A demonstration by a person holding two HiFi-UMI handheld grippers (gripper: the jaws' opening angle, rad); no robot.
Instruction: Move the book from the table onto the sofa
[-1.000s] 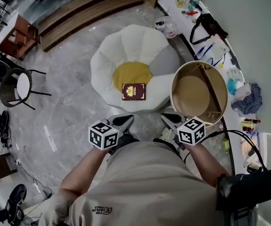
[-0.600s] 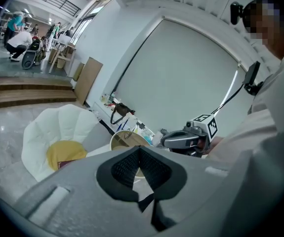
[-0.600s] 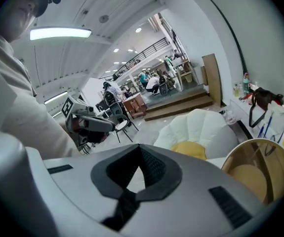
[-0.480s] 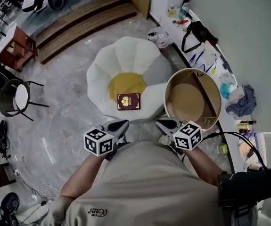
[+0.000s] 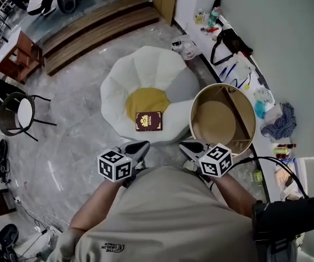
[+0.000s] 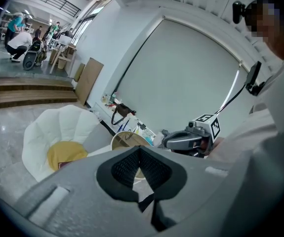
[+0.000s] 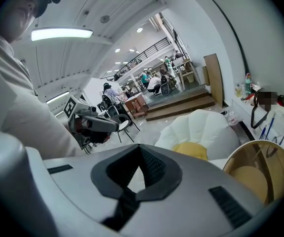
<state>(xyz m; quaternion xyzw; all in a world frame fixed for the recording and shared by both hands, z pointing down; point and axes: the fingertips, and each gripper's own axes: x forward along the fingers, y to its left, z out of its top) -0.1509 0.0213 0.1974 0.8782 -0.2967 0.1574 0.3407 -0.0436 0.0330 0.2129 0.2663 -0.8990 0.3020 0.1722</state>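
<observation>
The dark red book (image 5: 149, 120) lies flat on the white flower-shaped sofa (image 5: 146, 70), at the front edge of its yellow centre cushion. Both grippers hang close to the person's body, short of the sofa and apart from the book. My left gripper (image 5: 141, 147) is shut and empty; in its own view the pads (image 6: 139, 150) meet, with the sofa (image 6: 58, 127) beyond. My right gripper (image 5: 186, 146) is also shut with nothing in it, its pads (image 7: 141, 150) closed. The round beige table (image 5: 223, 116) stands right of the sofa, its top bare.
A black-framed chair (image 5: 17, 106) stands at the left, with a wooden stool (image 5: 19, 47) behind it. Wooden steps (image 5: 96, 19) run across the back. A cluttered counter (image 5: 244, 64) lines the right wall. Cables and shoes lie on the grey floor at the lower left.
Both grippers have lifted slightly near the body and stay shut. The book rests unmoved on the sofa.
</observation>
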